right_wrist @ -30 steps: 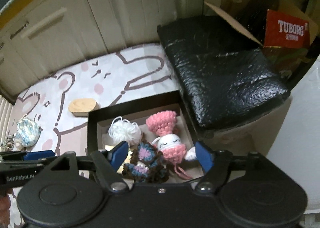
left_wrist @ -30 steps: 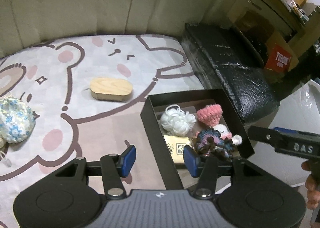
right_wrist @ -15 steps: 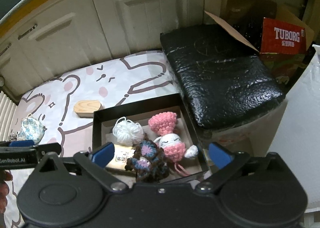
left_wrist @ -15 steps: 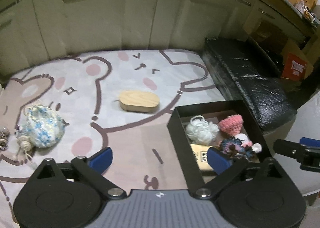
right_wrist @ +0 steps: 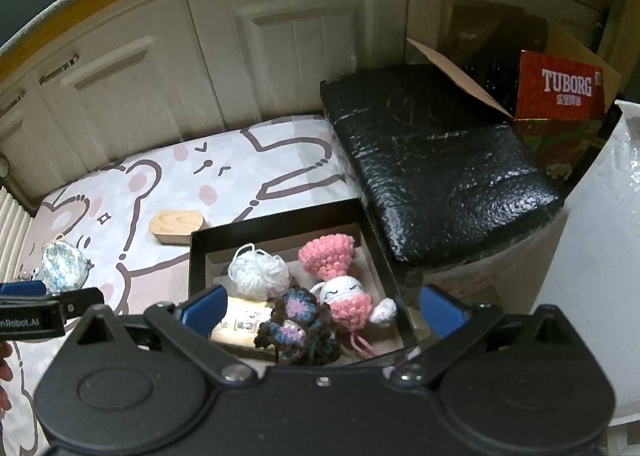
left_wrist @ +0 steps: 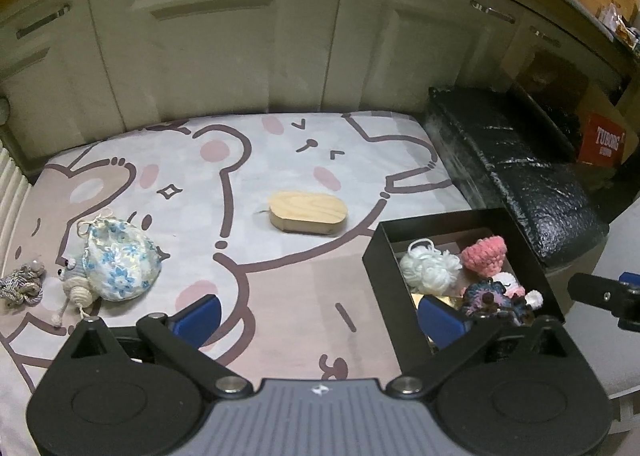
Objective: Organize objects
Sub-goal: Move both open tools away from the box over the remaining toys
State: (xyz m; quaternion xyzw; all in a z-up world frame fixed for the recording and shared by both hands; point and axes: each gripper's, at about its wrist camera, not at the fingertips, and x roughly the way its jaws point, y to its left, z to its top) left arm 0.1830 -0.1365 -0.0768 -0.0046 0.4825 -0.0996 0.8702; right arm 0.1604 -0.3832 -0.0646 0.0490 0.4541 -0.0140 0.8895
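A black open box (left_wrist: 384, 268) (right_wrist: 198, 256) sits on the cartoon mat and holds a white yarn ball (right_wrist: 258, 272), a pink crochet doll (right_wrist: 336, 276), a dark crochet flower (right_wrist: 298, 328) and a cream packet (right_wrist: 240, 322). My left gripper (left_wrist: 320, 316) hangs over the mat beside the box, its jaws opening with nothing between them. The right gripper (right_wrist: 322, 308) hovers open above the box's near side, gripping nothing. A wooden oval block (left_wrist: 308, 212), a floral pouch (left_wrist: 120, 264), a small crochet toy (left_wrist: 76, 284) and a rope knot (left_wrist: 22, 284) lie loose on the mat.
A black wrapped block (right_wrist: 432, 172) lies right of the box, with a red Tuborg carton (right_wrist: 560, 88) behind it. Cream cabinet doors (left_wrist: 224, 56) close off the back. A white surface (right_wrist: 600, 236) rises at the right.
Both grippers' jaws spread wide. The left view drew back and up from the box, so more of the mat and the pouch now show.
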